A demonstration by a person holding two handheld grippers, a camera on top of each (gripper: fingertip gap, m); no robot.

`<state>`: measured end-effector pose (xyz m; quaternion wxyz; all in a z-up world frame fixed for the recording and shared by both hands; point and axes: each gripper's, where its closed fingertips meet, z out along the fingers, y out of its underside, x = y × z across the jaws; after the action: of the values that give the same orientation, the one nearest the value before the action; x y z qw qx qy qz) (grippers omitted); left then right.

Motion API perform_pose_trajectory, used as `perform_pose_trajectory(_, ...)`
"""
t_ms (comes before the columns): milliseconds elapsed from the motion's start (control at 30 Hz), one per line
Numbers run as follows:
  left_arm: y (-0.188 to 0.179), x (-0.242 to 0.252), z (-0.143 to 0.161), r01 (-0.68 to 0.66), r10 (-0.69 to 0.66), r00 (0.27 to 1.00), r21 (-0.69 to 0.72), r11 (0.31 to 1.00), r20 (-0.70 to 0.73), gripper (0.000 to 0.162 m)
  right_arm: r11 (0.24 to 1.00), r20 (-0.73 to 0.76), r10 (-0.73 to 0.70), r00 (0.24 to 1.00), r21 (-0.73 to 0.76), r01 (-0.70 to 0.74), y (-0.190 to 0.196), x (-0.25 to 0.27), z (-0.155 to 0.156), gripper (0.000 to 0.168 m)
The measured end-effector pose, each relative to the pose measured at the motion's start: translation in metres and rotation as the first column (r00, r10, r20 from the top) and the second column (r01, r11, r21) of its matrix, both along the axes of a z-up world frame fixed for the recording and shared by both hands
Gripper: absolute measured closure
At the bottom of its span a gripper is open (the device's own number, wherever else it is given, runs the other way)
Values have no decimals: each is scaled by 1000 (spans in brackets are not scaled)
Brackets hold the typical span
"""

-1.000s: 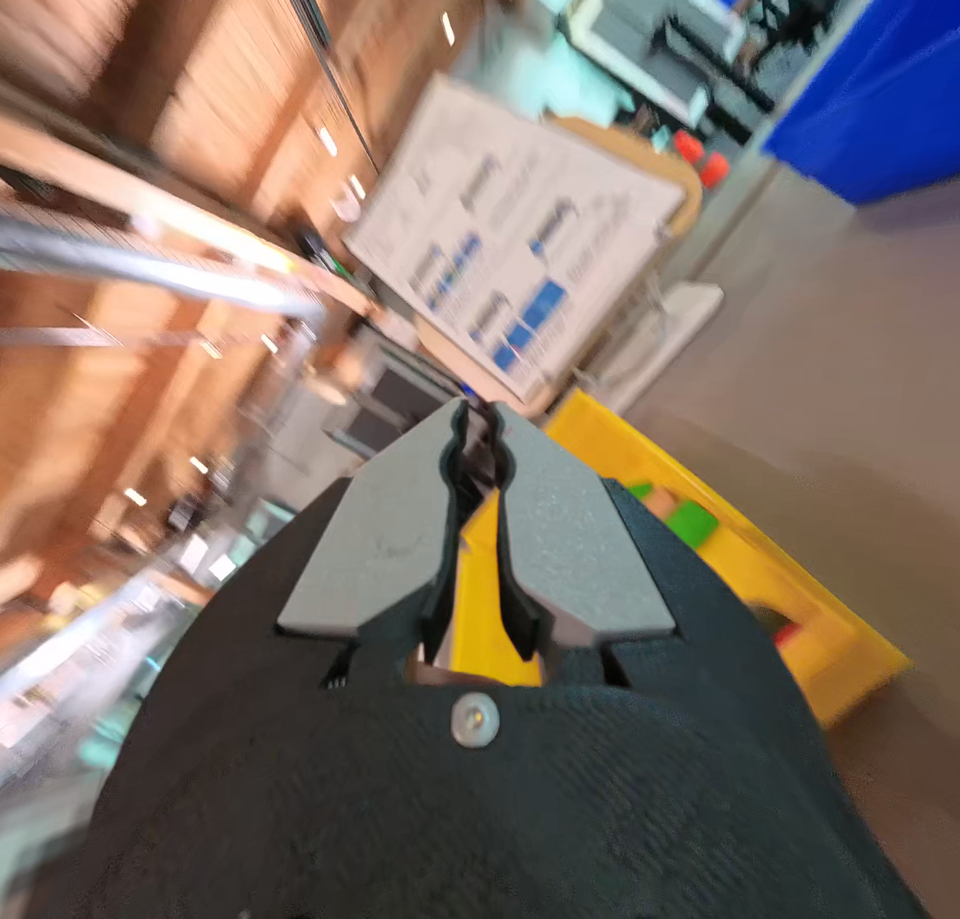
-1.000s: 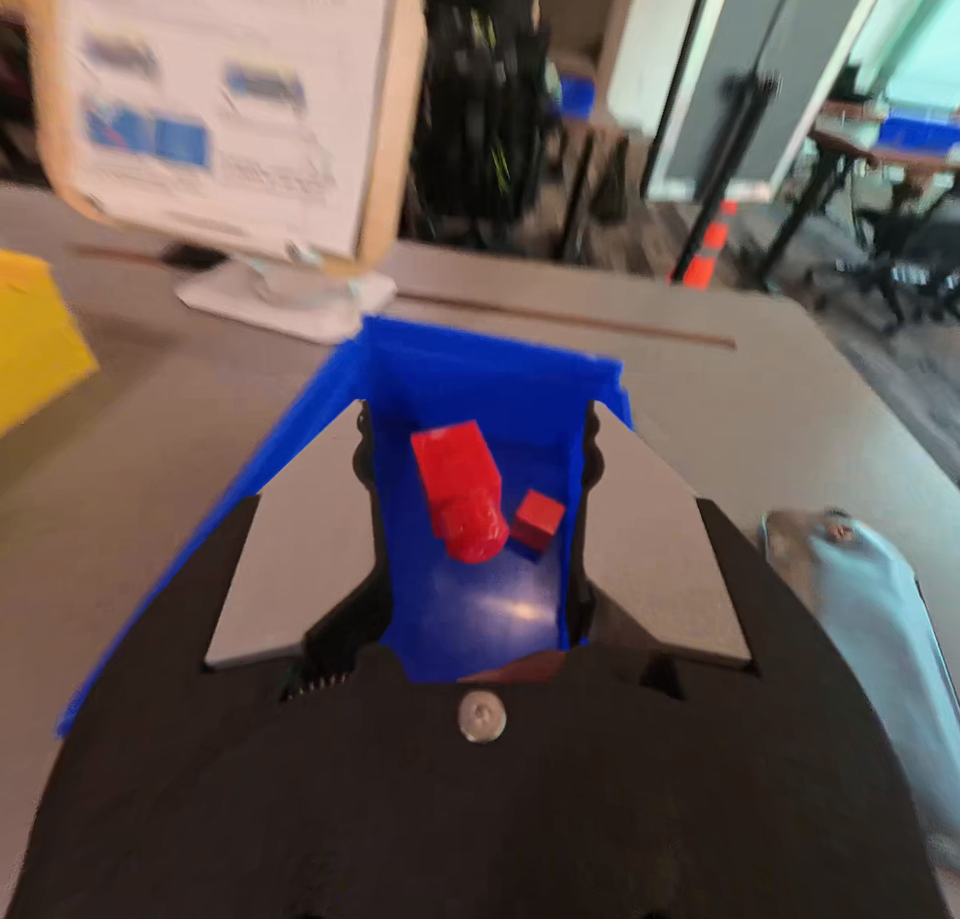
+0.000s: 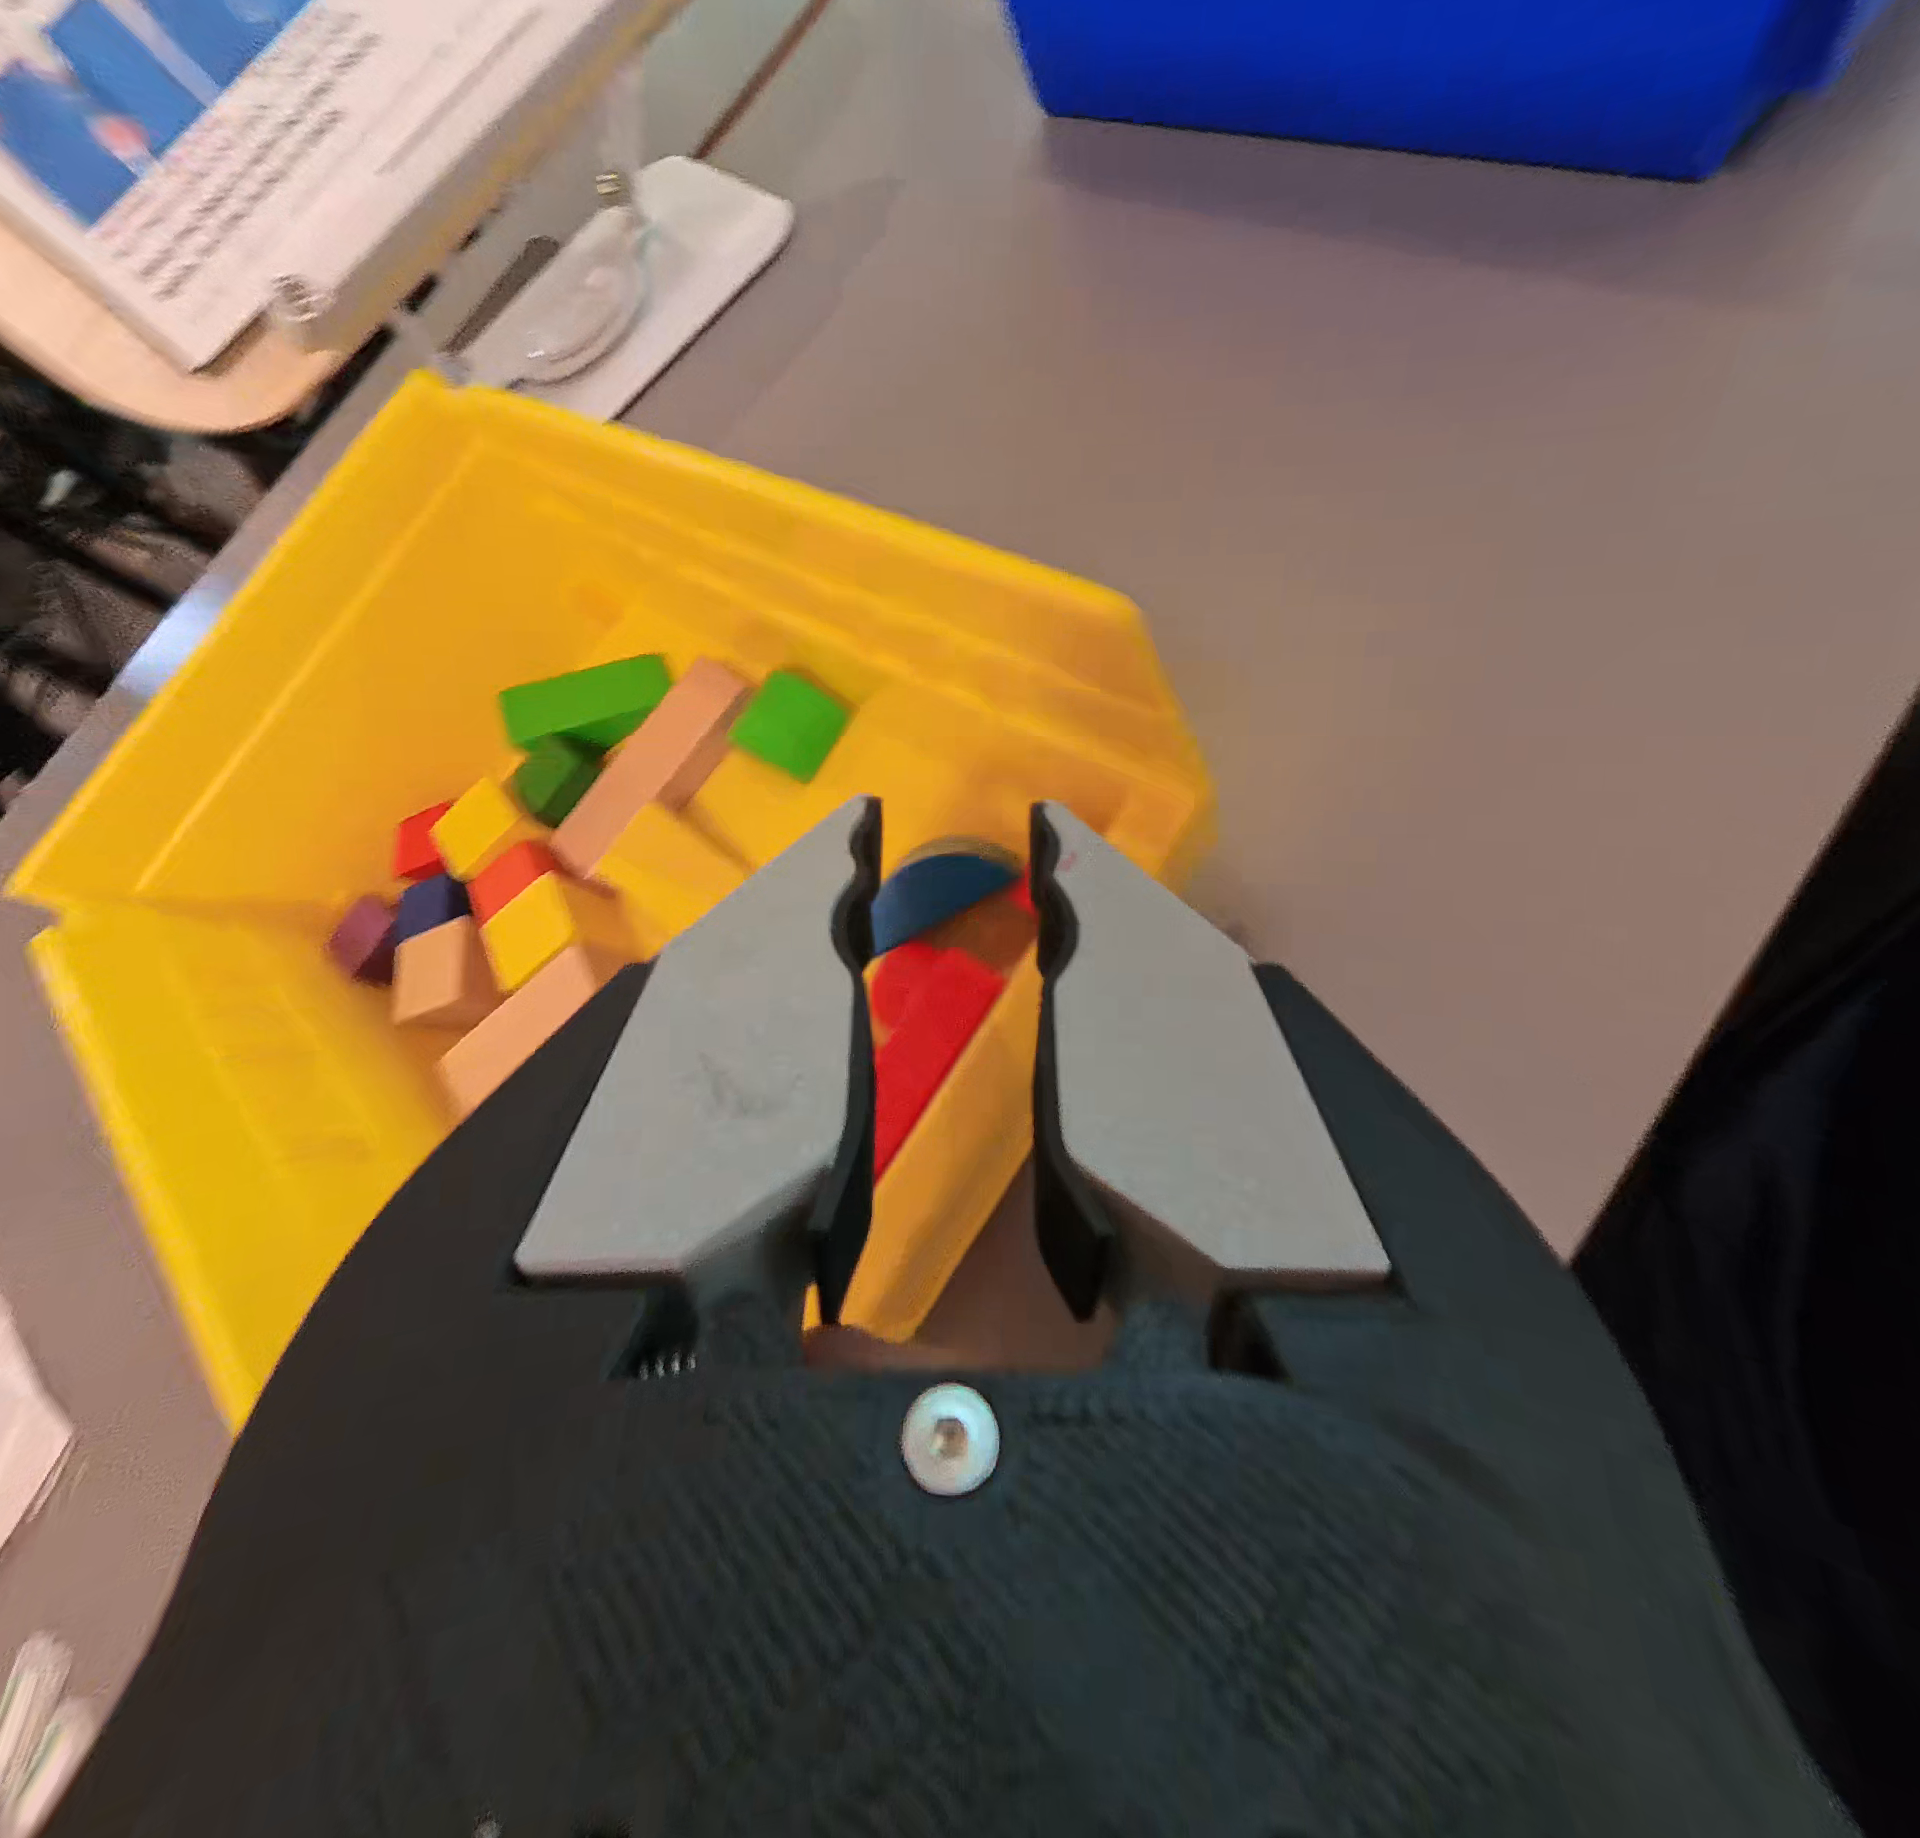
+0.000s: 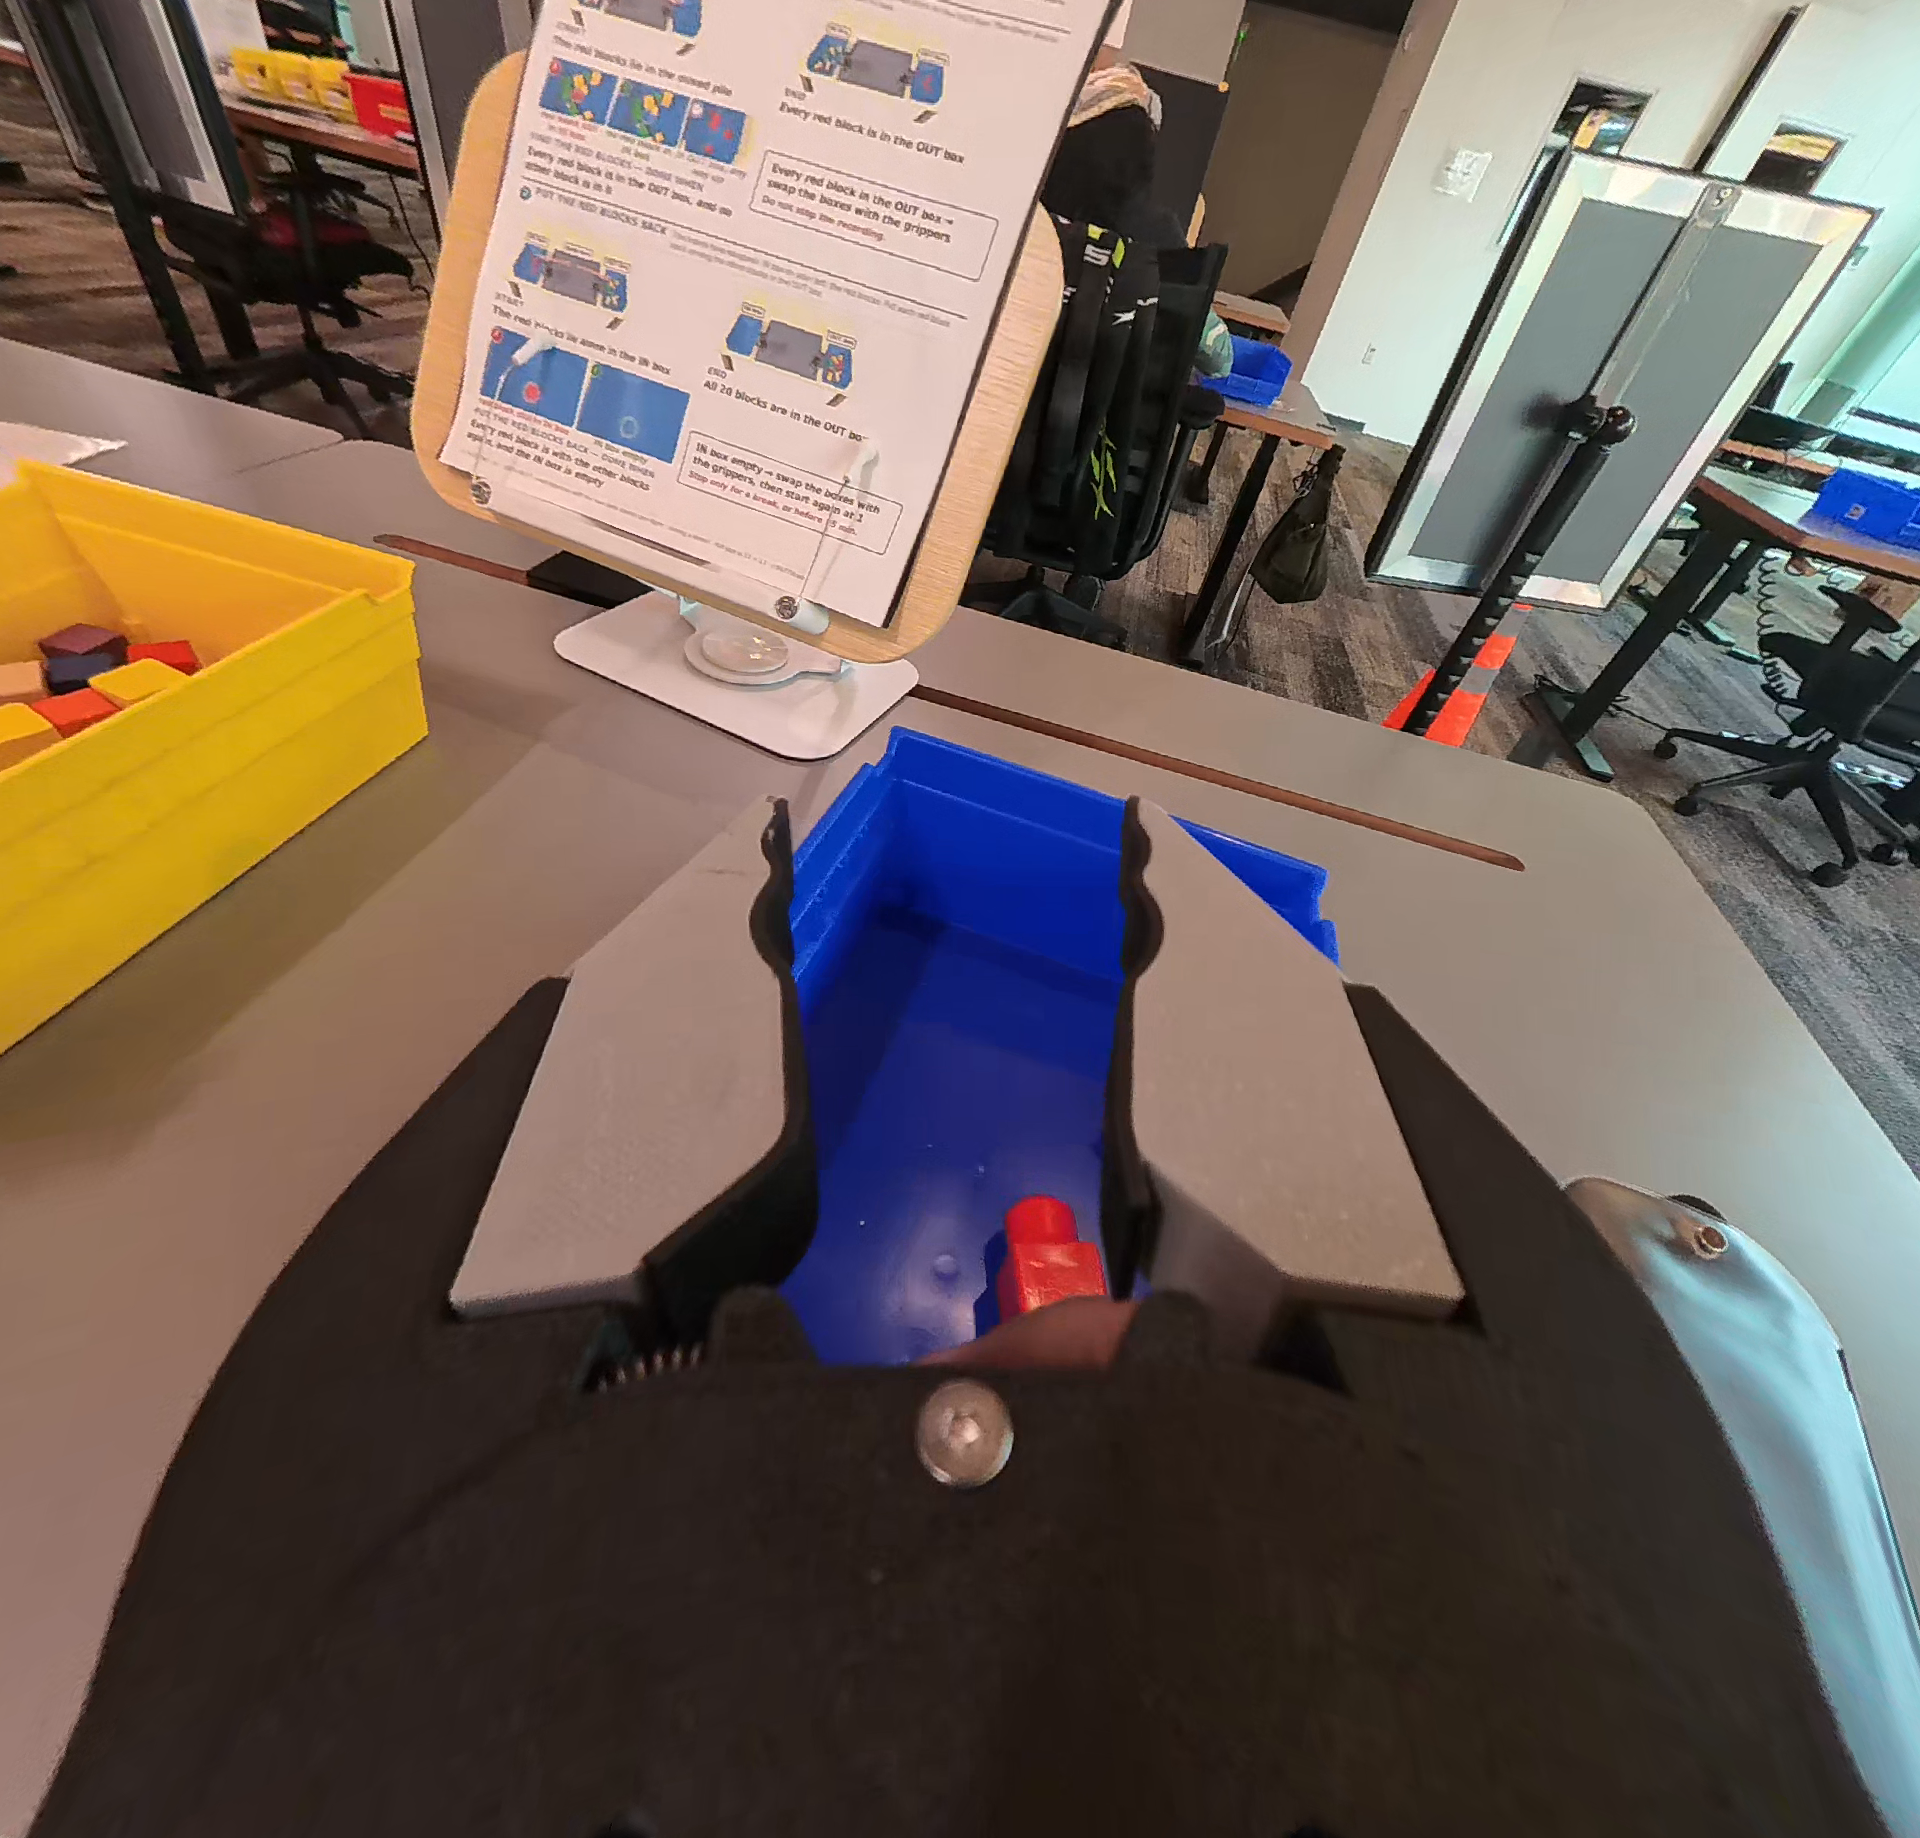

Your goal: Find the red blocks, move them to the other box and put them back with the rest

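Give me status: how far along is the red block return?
Done: red blocks already lie in the yellow box with the mixed colours. In hand: nothing; the left tool hangs open over that box, and the right tool is open above the blue box. Left: at least one red block sits on the blue box floor.

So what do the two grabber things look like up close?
Both look alike. The left gripper and the right gripper each have a black, ribbed plastic body, two flat grey wedge-shaped fingers with wavy black inner edges, and one shiny silver screw in the middle. No cables or sleeves show.
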<state>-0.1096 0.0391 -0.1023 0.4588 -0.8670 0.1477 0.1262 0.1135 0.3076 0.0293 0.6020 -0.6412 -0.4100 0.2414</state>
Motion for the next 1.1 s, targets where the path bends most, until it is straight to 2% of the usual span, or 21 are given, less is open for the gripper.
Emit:
perform_pose_trajectory(33,-5,-12,5,-41,41,999,19,999,1,136,1000,-1,5,1000,1,-5,-1,-1,0,107)
perform_pose_trajectory(167,-23,-55,15,-171,171,985,53,984,2,136,1000,12,13,1000,14,-14,-6,-5,0,108)
perform_pose_trajectory(267,-28,-66,10,-197,196,980,36,980,11,136,1000,15,18,1000,25,-18,-9,-7,1,108)
perform_pose_trajectory(400,-30,-57,-16,-133,133,991,-94,987,-5,135,999,26,27,999,33,-28,-12,-11,0,108)
perform_pose_trajectory(533,-23,-42,-35,23,-25,1000,-227,974,-5,135,999,40,28,999,35,-30,-12,-14,-4,108)
perform_pose_trajectory(667,-19,-41,-43,186,-168,983,-411,892,78,133,999,64,26,998,23,-28,-11,-18,-10,108)
perform_pose_trajectory(800,-23,-50,-53,227,-259,965,-596,770,33,134,999,81,14,997,49,-18,-12,-19,-9,108)
perform_pose_trajectory(900,-18,-47,-56,252,-297,954,-644,722,41,138,999,74,23,997,47,-27,-15,-19,-8,108)
perform_pose_trajectory(1000,-12,-42,-58,293,-323,943,-656,696,80,150,998,80,22,997,50,-26,-15,-19,-9,108)
perform_pose_trajectory(1033,-10,-46,-61,279,-319,946,-668,690,65,150,998,80,24,997,50,-28,-16,-19,-9,108)
perform_pose_trajectory(1067,-6,-57,-65,225,-303,953,-685,693,6,162,998,79,26,997,50,-30,-17,-19,-8,108)
perform_pose_trajectory(1100,-8,-74,-72,141,-281,957,-728,671,-74,150,998,78,28,997,51,-32,-17,-19,-8,108)
